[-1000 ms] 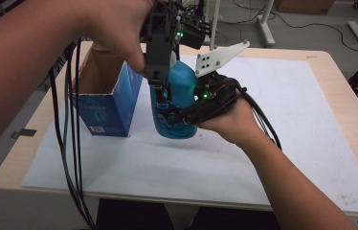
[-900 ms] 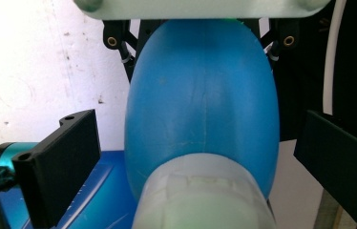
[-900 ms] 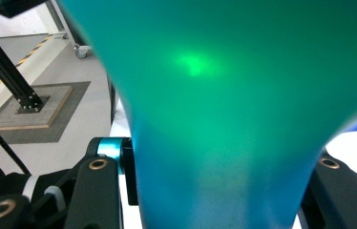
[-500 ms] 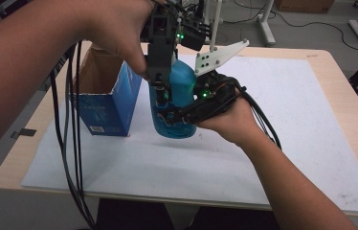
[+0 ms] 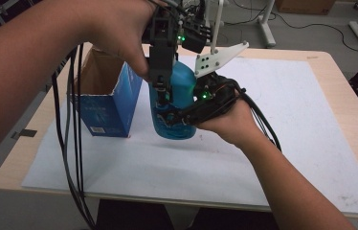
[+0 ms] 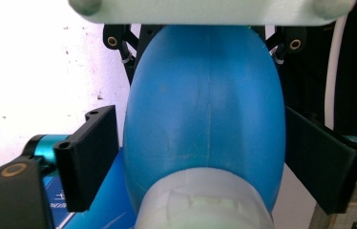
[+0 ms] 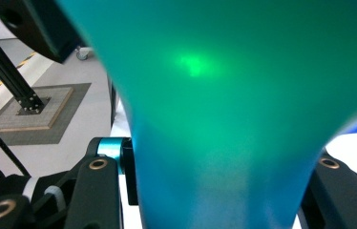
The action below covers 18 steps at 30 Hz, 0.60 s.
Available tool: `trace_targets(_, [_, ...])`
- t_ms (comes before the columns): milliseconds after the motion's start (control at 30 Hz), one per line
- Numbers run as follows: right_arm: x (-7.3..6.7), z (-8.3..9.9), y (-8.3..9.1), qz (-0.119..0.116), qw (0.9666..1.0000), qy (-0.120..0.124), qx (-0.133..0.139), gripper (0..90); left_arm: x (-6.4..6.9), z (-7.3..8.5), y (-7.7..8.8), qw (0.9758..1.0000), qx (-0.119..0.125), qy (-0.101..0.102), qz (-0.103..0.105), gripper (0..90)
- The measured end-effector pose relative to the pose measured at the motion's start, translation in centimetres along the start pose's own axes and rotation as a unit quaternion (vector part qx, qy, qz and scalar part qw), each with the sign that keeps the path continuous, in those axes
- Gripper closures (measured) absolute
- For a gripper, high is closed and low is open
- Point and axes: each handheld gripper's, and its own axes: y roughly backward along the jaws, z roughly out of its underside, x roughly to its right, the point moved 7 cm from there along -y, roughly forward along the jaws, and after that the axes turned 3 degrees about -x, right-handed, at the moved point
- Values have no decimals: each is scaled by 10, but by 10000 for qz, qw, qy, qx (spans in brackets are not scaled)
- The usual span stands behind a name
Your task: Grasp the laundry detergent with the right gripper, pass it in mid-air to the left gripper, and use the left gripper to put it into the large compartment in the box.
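Your right gripper (image 5: 174,119) squeezes the blue bottle (image 5: 179,103) low on its body, jaws tight on both sides, and the bottle stands up on the white sheet (image 5: 282,139). Your left gripper (image 5: 160,88) comes down over the bottle's top; its jaws have just been closing, but in the left gripper view both jaws sit a little off the bottle's sides. Just beside the bottle, on its left, stands the open blue box (image 5: 105,108).
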Motion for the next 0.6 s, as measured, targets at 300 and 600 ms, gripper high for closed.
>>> trace_targets(300, [0,-1,0,9,10000,-4,30,466,0,-2,-2,10000,-30,-35,-19,211])
trace_targets(600, [0,-1,1,-8,10000,-37,28,466,-1,-1,-2,10000,-57,-22,-30,252])
